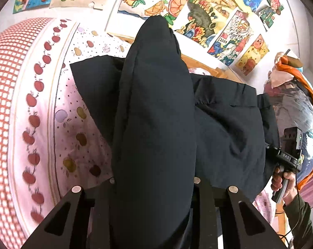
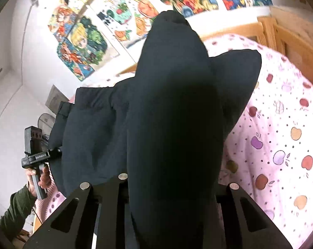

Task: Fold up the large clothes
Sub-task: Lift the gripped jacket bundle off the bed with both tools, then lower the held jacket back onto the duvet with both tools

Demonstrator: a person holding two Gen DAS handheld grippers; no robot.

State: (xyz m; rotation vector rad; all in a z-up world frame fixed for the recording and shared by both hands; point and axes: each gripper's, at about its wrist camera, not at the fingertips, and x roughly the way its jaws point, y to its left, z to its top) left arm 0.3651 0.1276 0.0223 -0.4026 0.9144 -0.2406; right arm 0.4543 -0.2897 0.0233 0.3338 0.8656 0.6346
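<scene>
Colourful hand-drawn paper pictures [image 1: 229, 29] cover the white far wall, above a pale wooden bed frame [image 2: 281, 37]. Below lies a soft pink quilt [image 1: 73, 108] printed with small apples and dots, bordered on the left by a row of red apples and red-and-white checks. One large dark navy garment [image 1: 229, 124], matte woven cloth with a gathered waistband, lies across the quilt, and two of its edges are raised. The left gripper [image 1: 154, 186] is clamped on a thick fold that bulges between its two black fingers. The right gripper [image 2: 173, 188] likewise pinches a rounded fold of the same cloth. Each view shows the other tool, with a hand [image 2: 39, 179] on its grey handle.
</scene>
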